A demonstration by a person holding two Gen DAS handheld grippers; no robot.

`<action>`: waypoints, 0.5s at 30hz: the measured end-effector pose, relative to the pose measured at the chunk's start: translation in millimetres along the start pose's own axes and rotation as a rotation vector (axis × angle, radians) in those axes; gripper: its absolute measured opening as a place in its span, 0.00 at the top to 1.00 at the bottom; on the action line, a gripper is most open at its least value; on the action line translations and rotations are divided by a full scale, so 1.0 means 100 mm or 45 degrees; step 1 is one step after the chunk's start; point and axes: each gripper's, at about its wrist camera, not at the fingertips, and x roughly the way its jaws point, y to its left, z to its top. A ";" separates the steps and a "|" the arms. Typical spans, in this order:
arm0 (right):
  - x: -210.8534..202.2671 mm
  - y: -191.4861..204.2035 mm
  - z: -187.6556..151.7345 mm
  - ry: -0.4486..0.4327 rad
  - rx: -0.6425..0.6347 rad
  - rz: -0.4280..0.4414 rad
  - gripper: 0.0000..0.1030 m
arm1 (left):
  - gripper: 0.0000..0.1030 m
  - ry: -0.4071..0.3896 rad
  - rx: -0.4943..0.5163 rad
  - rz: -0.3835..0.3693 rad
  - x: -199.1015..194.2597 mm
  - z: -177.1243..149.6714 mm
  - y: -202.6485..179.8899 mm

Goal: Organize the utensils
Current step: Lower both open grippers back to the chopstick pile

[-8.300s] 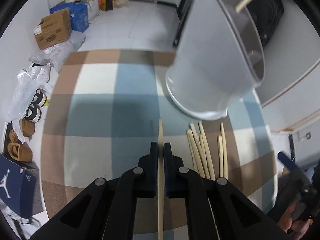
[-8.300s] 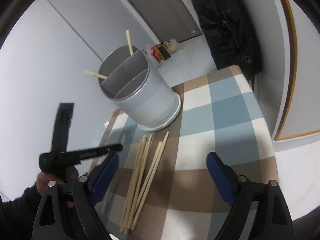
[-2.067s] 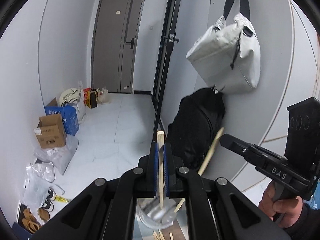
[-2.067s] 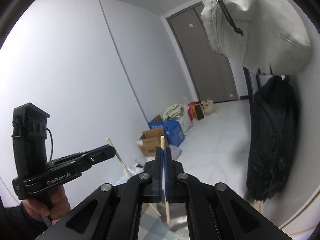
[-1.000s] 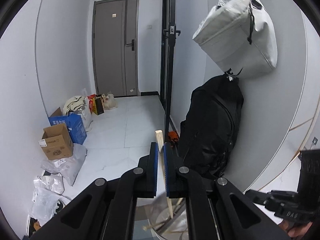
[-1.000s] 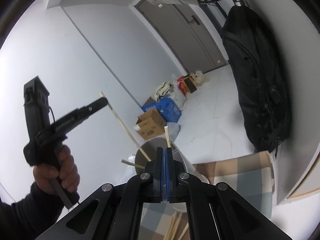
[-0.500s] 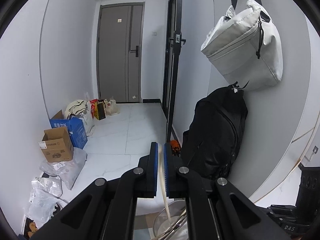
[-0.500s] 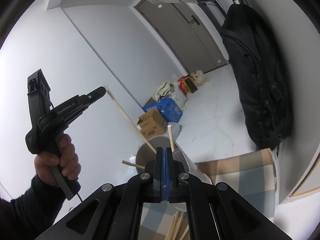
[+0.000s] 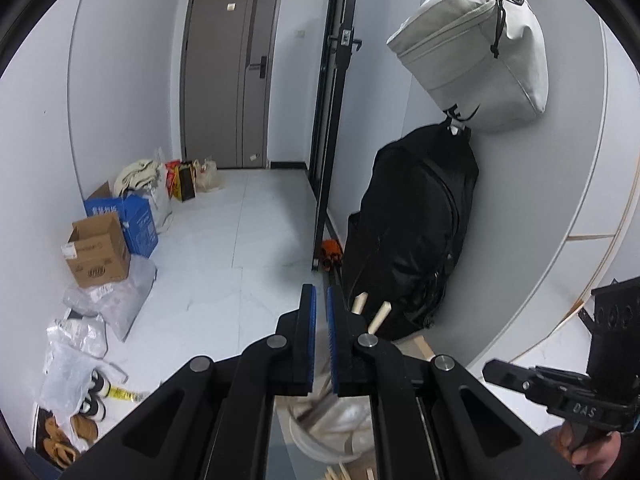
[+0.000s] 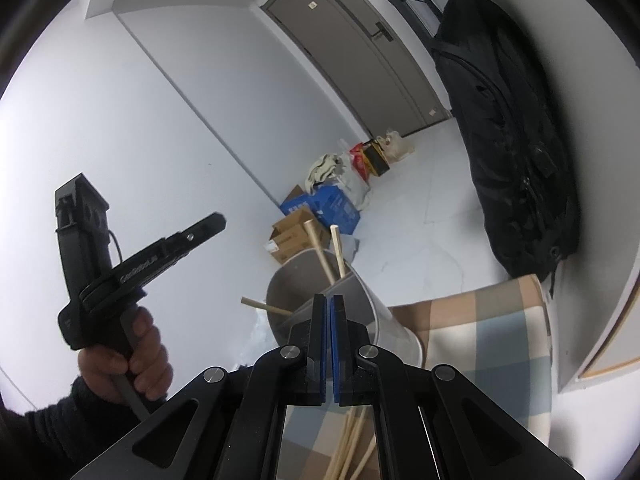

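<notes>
The left gripper, jaws barely parted, has released its chopstick, which now stands tilted in the holder below; right gripper closed, empty.

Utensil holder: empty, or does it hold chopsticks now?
Not empty. The holder has three chopsticks standing in it; more lie loose on the tablecloth.

A pale grey round holder stands on the checked worktop, near its far left corner, with a divider across its inside. Three wooden chopsticks lean in it, tops above the rim: two slant up from the far compartment, one sticks out leftward. More chopsticks lie loose on the worktop, bundled roughly parallel just in front of the holder.
</notes>
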 end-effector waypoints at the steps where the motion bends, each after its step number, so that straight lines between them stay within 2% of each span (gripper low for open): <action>1: -0.01 0.00 -0.02 0.002 0.002 -0.003 0.97 | 0.98 0.017 0.000 0.022 -0.03 -0.04 -0.01; 6: -0.05 0.01 -0.18 0.034 0.004 -0.045 0.93 | 0.81 0.082 -0.037 0.066 -0.16 -0.27 -0.03; 11: -0.10 0.00 -0.37 0.075 0.008 -0.084 0.82 | 0.74 0.127 -0.072 0.098 -0.28 -0.53 -0.03; 13: -0.11 0.00 -0.45 0.095 0.001 -0.100 0.72 | 0.64 0.152 -0.097 0.110 -0.28 -0.59 -0.02; 15: -0.10 0.00 -0.55 0.122 0.003 -0.117 0.69 | 0.54 0.160 -0.154 0.113 -0.31 -0.70 0.01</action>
